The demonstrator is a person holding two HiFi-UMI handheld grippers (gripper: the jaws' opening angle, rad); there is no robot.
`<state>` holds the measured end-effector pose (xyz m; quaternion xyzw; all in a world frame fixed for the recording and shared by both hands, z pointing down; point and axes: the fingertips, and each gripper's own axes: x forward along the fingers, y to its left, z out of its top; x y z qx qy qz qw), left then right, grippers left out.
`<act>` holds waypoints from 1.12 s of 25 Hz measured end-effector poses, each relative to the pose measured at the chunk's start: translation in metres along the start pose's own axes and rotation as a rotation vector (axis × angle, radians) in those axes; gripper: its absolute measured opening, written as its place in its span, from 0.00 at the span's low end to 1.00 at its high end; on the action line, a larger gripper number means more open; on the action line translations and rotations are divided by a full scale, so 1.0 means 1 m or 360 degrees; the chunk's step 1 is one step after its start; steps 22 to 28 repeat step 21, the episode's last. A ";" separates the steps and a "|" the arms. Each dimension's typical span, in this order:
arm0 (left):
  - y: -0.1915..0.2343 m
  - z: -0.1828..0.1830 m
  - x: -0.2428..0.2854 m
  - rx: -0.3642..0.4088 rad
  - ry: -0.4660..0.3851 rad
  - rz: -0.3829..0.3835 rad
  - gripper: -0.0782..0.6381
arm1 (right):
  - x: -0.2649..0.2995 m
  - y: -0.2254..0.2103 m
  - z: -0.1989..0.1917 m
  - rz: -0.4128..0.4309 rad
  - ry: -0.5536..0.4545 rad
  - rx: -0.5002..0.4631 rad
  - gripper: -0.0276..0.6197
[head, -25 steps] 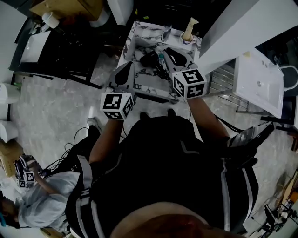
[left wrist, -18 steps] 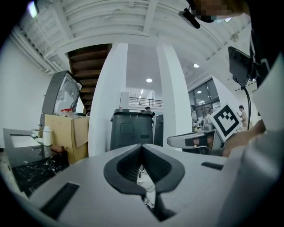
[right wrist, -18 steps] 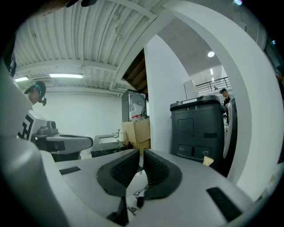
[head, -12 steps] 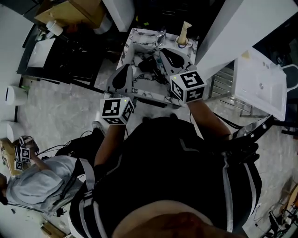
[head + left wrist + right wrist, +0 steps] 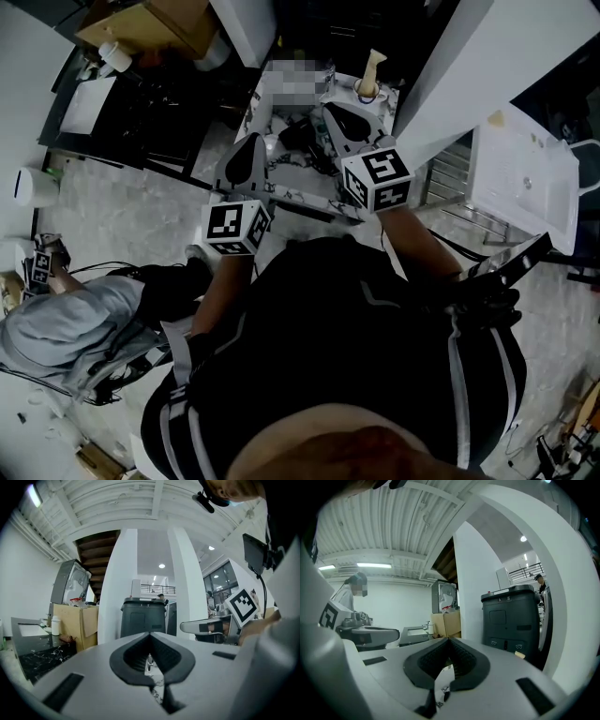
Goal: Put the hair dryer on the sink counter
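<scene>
The black hair dryer [image 5: 294,133] lies on the marble-patterned sink counter [image 5: 266,97], seen in the head view between my two grippers. My left gripper [image 5: 251,148] hovers at the counter's near left, jaws together and empty [image 5: 150,634]. My right gripper [image 5: 336,112] hangs just right of the hair dryer; its jaws are closing and now meet with nothing between them [image 5: 448,640]. Both gripper views look level across the room, so neither shows the hair dryer.
A cream bottle [image 5: 369,73] stands at the counter's far right corner. A white pillar [image 5: 469,66] runs beside it, and a white basin unit [image 5: 525,173] stands further right. A person in grey [image 5: 66,323] crouches on the floor at lower left. A black bin [image 5: 143,616] stands ahead.
Both grippers stay over the counter in about the same places. The crouching person at lower left has moved toward the left edge of the view.
</scene>
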<state>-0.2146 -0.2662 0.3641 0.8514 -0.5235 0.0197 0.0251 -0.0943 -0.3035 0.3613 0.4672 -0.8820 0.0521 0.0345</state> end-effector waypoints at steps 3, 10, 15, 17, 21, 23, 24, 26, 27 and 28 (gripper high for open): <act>0.002 0.000 0.000 -0.0003 0.0001 0.0015 0.12 | 0.000 -0.003 0.000 -0.0009 -0.0003 -0.0002 0.08; 0.004 0.002 0.001 -0.0007 -0.0002 0.0020 0.12 | 0.001 -0.011 0.006 -0.0034 -0.0031 -0.0023 0.08; 0.007 0.001 0.001 0.0006 0.0006 0.0038 0.12 | 0.004 -0.011 0.004 -0.0028 -0.0031 -0.0029 0.08; 0.008 0.000 0.000 0.0013 0.0005 0.0051 0.12 | 0.004 -0.011 0.003 -0.0026 -0.0027 -0.0032 0.08; 0.010 0.000 -0.001 0.0017 0.0008 0.0073 0.12 | 0.008 -0.010 0.004 -0.0010 -0.0016 -0.0051 0.08; 0.010 0.000 -0.001 0.0017 0.0008 0.0073 0.12 | 0.008 -0.010 0.004 -0.0010 -0.0016 -0.0051 0.08; 0.010 0.000 -0.001 0.0017 0.0008 0.0073 0.12 | 0.008 -0.010 0.004 -0.0010 -0.0016 -0.0051 0.08; 0.010 0.000 -0.001 0.0017 0.0008 0.0073 0.12 | 0.008 -0.010 0.004 -0.0010 -0.0016 -0.0051 0.08; 0.010 0.000 -0.001 0.0017 0.0008 0.0073 0.12 | 0.008 -0.010 0.004 -0.0010 -0.0016 -0.0051 0.08; 0.010 0.000 -0.001 0.0017 0.0008 0.0073 0.12 | 0.008 -0.010 0.004 -0.0010 -0.0016 -0.0051 0.08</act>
